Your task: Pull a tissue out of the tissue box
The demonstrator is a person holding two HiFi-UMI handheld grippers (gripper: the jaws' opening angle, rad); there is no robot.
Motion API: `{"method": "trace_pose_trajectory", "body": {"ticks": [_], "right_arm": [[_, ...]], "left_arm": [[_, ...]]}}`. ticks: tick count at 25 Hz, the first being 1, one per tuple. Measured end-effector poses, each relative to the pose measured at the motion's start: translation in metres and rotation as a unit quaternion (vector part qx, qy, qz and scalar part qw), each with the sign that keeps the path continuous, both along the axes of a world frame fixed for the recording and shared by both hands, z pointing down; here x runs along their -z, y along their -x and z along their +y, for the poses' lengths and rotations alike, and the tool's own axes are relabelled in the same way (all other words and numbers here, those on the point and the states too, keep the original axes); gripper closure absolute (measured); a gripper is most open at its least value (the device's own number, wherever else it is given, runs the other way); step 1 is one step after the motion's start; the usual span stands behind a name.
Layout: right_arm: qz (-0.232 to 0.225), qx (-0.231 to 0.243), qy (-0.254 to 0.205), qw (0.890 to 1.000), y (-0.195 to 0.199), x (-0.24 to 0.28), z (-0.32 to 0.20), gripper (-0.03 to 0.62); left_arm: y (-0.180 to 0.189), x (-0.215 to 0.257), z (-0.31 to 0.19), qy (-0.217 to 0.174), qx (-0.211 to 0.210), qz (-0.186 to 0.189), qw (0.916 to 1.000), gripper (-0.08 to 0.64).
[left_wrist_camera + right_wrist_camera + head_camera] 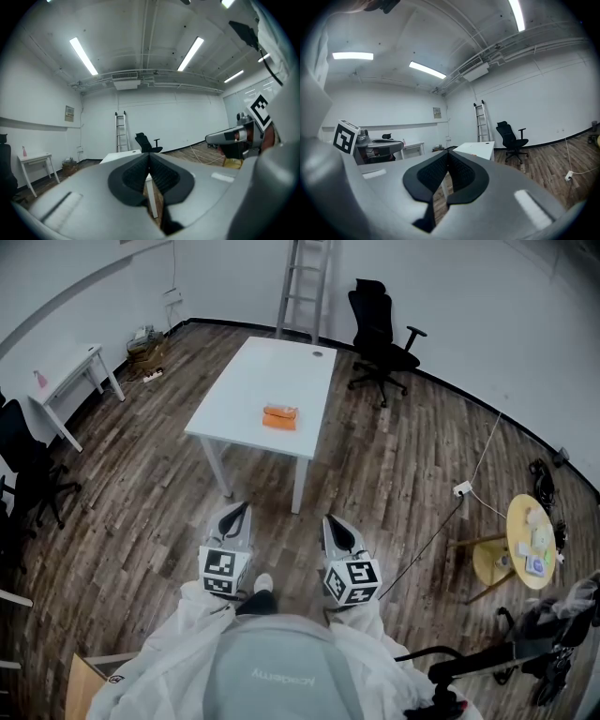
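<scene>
On the white table [272,367], toward its near end, lies the orange tissue box [280,416], touched by neither tool. Seen from the head view, it is at about 1 o'clock from the left gripper [242,512] and 11 o'clock from the right gripper [333,523], well apart from both. The grippers are side by side over the wooden floor [394,484], short of the table, each with its jaws pressed together on nothing.
</scene>
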State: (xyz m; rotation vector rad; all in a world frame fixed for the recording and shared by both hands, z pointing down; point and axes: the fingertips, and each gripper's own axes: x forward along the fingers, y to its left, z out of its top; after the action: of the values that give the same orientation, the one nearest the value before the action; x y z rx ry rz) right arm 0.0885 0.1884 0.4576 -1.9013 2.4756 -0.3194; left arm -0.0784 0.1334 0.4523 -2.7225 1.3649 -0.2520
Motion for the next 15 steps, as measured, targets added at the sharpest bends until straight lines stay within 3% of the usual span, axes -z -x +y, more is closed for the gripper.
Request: {"method": "trace_pose_trajectory", "body": {"ticks": [15], "right_arm": [[-0.006, -0.010, 0.019, 1.000, -0.004, -0.007, -0.051, 0.591]], "left_arm": [[-0.006, -0.008, -0.054, 0.022, -0.010, -0.003, 0.9997, 0.560]]}}
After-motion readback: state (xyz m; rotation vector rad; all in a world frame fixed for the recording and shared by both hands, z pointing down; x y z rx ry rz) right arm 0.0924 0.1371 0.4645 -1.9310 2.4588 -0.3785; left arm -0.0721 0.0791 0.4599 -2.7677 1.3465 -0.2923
